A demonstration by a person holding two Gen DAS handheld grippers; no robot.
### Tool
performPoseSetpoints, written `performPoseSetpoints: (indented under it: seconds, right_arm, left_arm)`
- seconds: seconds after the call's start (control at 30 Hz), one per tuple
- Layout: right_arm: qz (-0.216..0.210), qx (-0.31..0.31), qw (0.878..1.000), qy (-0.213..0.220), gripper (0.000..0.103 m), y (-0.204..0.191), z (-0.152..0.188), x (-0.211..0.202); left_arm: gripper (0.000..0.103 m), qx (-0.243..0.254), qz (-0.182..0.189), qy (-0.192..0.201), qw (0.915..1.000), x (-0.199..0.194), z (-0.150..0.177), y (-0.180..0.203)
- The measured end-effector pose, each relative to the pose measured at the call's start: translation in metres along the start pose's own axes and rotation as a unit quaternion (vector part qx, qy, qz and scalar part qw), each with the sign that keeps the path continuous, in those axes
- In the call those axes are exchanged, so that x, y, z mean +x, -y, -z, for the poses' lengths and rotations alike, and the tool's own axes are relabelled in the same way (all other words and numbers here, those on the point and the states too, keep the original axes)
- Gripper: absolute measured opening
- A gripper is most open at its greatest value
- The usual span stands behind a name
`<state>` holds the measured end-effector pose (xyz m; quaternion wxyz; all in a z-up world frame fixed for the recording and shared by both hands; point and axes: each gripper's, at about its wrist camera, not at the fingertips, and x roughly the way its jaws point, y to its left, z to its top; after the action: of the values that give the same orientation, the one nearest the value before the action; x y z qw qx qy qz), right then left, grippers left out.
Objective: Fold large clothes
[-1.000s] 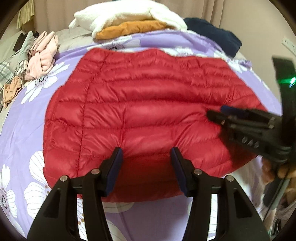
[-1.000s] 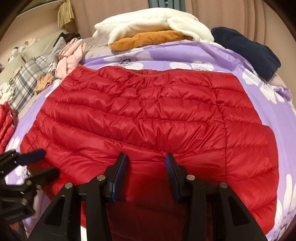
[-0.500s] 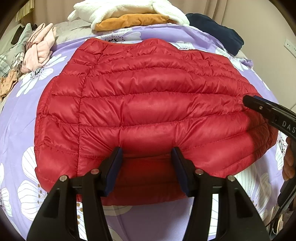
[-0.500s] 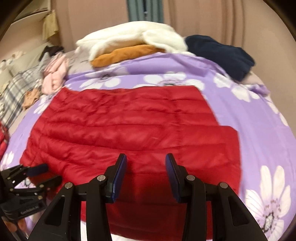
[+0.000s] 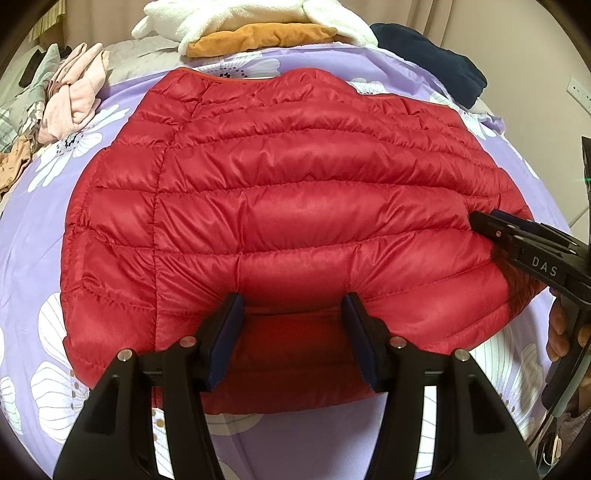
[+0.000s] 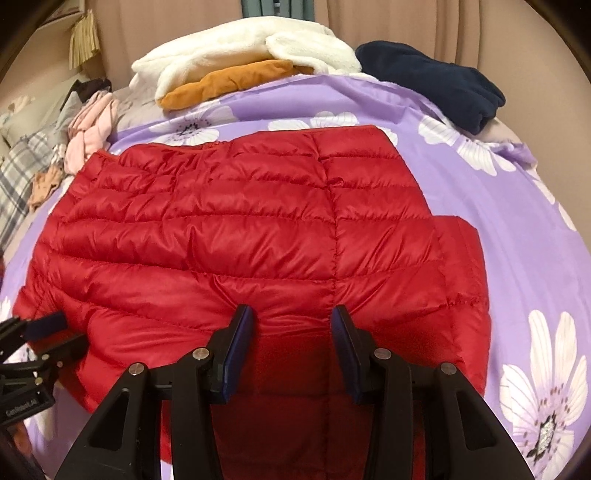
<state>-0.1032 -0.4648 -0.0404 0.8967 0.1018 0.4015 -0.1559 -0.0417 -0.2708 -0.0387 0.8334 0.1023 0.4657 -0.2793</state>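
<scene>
A red quilted down jacket (image 5: 295,206) lies spread across the purple flowered bed sheet (image 5: 29,258). My left gripper (image 5: 293,299) is shut on a thick bunch of its near hem, and the fabric puckers at both fingertips. My right gripper (image 6: 290,312) pinches the same near hem further right, next to a vertical seam on the red jacket (image 6: 240,229). In the left wrist view the right gripper (image 5: 480,219) lies over the jacket's right side. The left gripper (image 6: 44,325) shows at the jacket's left corner in the right wrist view.
At the bed's far end lie white fleece (image 5: 258,14), an orange garment (image 5: 266,35) and a navy garment (image 5: 432,62). Pink clothes (image 5: 74,107) and plaid fabric (image 6: 14,177) are heaped on the left. A hand (image 5: 561,328) holds the right gripper. Wall socket (image 5: 580,94) at right.
The right gripper has shifted rightward along the near hem, so the jacket's right edge and a lower layer now show. The left gripper has barely moved. Both still pinch the hem.
</scene>
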Motion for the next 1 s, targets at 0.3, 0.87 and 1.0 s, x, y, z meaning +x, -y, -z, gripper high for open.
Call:
performPoseSetpoints:
  seconds: [0.3, 0.87, 1.0]
  right_arm:
    - [-0.006, 0.003, 1.000, -0.001, 0.044, 0.001, 0.000, 0.000]
    - [-0.013, 0.062, 0.998, 0.029, 0.047, 0.025, 0.003, -0.038]
    - [-0.012, 0.062, 0.997, 0.043, 0.047, 0.023, 0.003, -0.049]
  left_arm:
    - [0.057, -0.008, 0.005, -0.001, 1.0000, 0.000, 0.000, -0.002]
    - [0.067, -0.165, 0.054, 0.043, 0.9838, -0.066, 0.033, -0.060]
    - [0.069, -0.200, 0.064, 0.049, 0.9765, -0.075, 0.042, -0.075]
